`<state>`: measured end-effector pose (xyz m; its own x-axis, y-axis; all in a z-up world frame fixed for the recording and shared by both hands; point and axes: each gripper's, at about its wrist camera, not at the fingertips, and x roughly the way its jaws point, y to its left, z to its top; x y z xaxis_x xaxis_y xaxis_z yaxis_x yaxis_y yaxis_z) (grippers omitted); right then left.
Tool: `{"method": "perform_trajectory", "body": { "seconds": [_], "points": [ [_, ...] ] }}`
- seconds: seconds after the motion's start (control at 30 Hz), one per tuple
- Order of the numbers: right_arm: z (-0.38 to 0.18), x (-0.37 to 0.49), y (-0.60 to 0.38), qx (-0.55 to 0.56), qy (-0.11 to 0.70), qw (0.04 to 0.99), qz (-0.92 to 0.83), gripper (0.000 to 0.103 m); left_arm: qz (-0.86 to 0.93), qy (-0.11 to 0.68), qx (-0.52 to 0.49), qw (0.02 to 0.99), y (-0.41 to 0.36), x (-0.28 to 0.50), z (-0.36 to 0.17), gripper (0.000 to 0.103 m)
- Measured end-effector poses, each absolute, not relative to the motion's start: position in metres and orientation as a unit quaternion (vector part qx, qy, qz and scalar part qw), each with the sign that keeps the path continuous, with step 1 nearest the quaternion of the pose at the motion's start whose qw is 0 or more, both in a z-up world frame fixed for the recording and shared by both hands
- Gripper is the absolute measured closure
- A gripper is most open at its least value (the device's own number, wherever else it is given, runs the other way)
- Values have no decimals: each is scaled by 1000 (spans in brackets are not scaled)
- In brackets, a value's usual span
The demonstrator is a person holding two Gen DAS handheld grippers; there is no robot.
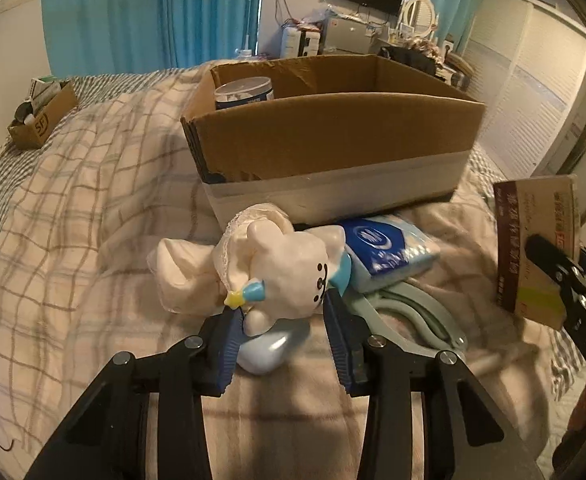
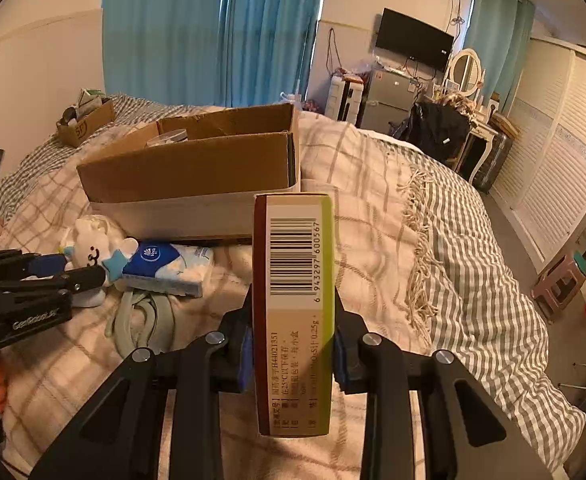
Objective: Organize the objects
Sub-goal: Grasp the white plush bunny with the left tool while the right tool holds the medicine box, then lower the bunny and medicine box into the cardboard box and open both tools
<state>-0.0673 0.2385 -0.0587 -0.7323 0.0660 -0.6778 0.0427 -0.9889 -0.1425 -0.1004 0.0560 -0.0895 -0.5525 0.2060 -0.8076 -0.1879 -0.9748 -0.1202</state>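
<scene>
A white bunny figurine [image 1: 289, 272] lies on the bed in front of an open cardboard box [image 1: 333, 136]. My left gripper [image 1: 281, 320] has its blue pads on either side of the figurine's base, closing on it. A blue tissue pack [image 1: 389, 252] and a pale green hanger [image 1: 417, 312] lie just right of it. My right gripper [image 2: 293, 344] is shut on a medicine box [image 2: 295, 308], held upright above the bed; it shows at the right edge of the left wrist view [image 1: 533, 252]. A round tub [image 1: 243, 92] stands inside the cardboard box [image 2: 197, 168].
A small cardboard box [image 1: 41, 116] with items sits at the bed's far left. The plaid blanket [image 2: 393, 200] covers the bed. A fridge, vanity desk and wardrobe stand beyond the bed; a stool [image 2: 559, 284] is on the floor at right.
</scene>
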Motion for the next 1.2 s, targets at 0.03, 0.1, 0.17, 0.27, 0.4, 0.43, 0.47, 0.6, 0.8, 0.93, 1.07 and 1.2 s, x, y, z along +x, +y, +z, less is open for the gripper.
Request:
{"method": "perform_trajectory", "body": {
  "seconds": [0.03, 0.1, 0.17, 0.27, 0.4, 0.43, 0.47, 0.6, 0.8, 0.93, 1.07, 1.2],
  "points": [
    [-57, -65, 239, -364, -75, 7, 928, 75, 881, -15, -458, 115, 55, -97, -87, 63],
    [-51, -60, 238, -359, -76, 6, 930, 75, 885, -23, -451, 114, 50, -91, -81, 64],
    [-44, -54, 235, -353, -80, 4, 932, 75, 889, -27, -443, 109, 45, -85, -74, 64],
    [-30, -44, 232, -341, -80, -3, 937, 75, 900, -45, -423, 98, 32, -77, -54, 64],
    [-5, -36, 228, -317, -80, -20, 945, 75, 917, -53, -385, 91, 17, -71, -18, 64],
    [4, -36, 225, -310, -82, -25, 947, 75, 920, -53, -378, 90, 15, -72, -11, 64],
    [10, -36, 223, -305, -82, -30, 948, 75, 923, -54, -369, 90, 12, -74, -1, 64],
    [45, -47, 209, -275, -92, -52, 956, 75, 931, -57, -348, 92, 11, -90, 27, 64],
    [70, -98, 195, -263, -96, -70, 957, 75, 940, -41, -326, 88, 21, -137, 51, 64],
    [62, -151, 193, -285, -91, -75, 951, 75, 939, -44, -328, 90, 25, -172, 50, 64],
    [41, -198, 195, -306, -92, -69, 945, 75, 938, -31, -336, 86, 34, -207, 35, 64],
    [19, -239, 199, -319, -92, -69, 941, 75, 931, -16, -355, 86, 48, -237, 7, 64]
  ]
}}
